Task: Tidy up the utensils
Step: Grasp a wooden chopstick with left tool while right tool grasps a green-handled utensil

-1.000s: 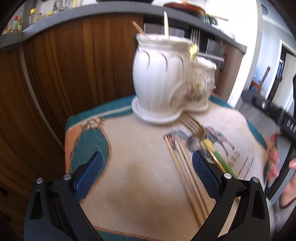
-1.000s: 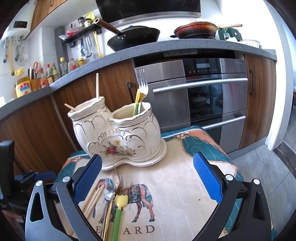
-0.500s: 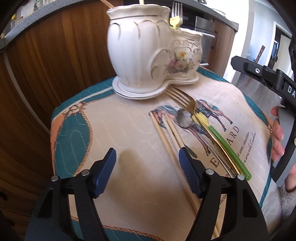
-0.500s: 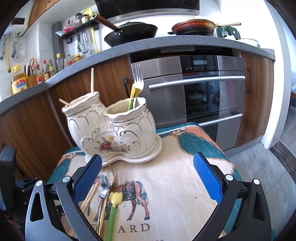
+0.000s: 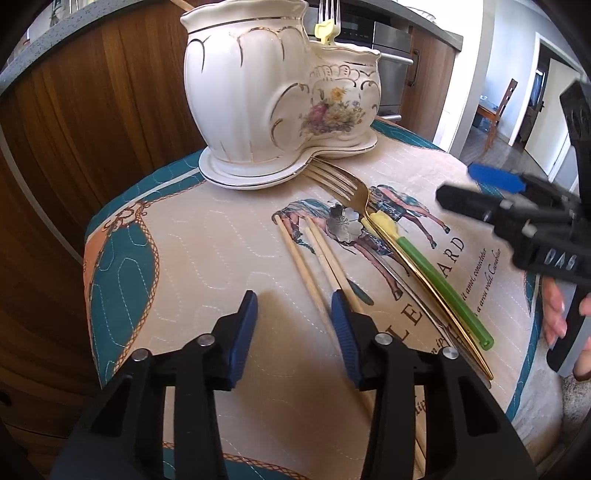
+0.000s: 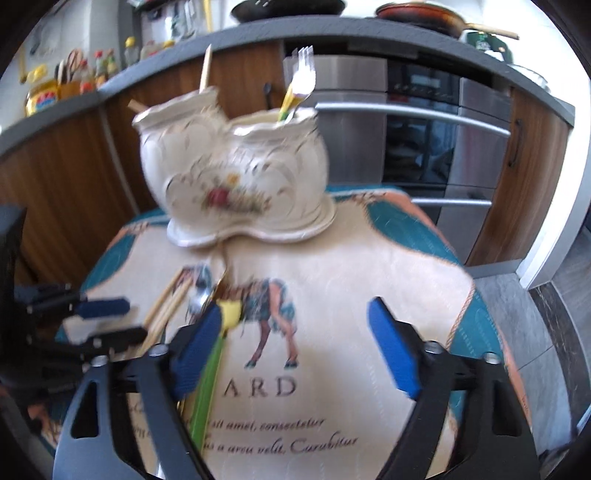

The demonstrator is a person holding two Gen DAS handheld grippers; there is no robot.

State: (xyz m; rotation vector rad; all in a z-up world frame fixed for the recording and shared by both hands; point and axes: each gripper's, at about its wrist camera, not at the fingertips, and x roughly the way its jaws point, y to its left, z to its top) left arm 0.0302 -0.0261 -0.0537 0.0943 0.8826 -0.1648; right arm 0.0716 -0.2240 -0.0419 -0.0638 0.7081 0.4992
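Observation:
A white ceramic two-pot holder [image 5: 280, 99] [image 6: 236, 177] stands at the far side of the printed mat [image 5: 207, 243]; a fork [image 6: 303, 74] and chopsticks [image 6: 205, 70] stick out of it. Loose chopsticks [image 5: 310, 266], a flower-bowled spoon [image 5: 343, 225] and a gold fork with a green handle [image 5: 424, 266] lie on the mat. My left gripper [image 5: 293, 299] hovers low, jaws closing on nothing, its right finger beside the chopsticks. My right gripper [image 6: 295, 314] [image 5: 517, 206] is wider, jaws closing, only mat between them; the green handle [image 6: 210, 376] passes under its left finger.
Wooden cabinet fronts [image 5: 92, 110] rise just behind the mat, with a steel oven [image 6: 443, 129] to the right. Pans and bottles sit on the counter [image 6: 258, 33] above. A person's hand [image 5: 554, 310] holds the right gripper past the mat's right edge.
My left gripper's jaws have narrowed a lot, and it has come down and closer beside the chopsticks. The right gripper has dipped toward the mat, its jaws narrower.

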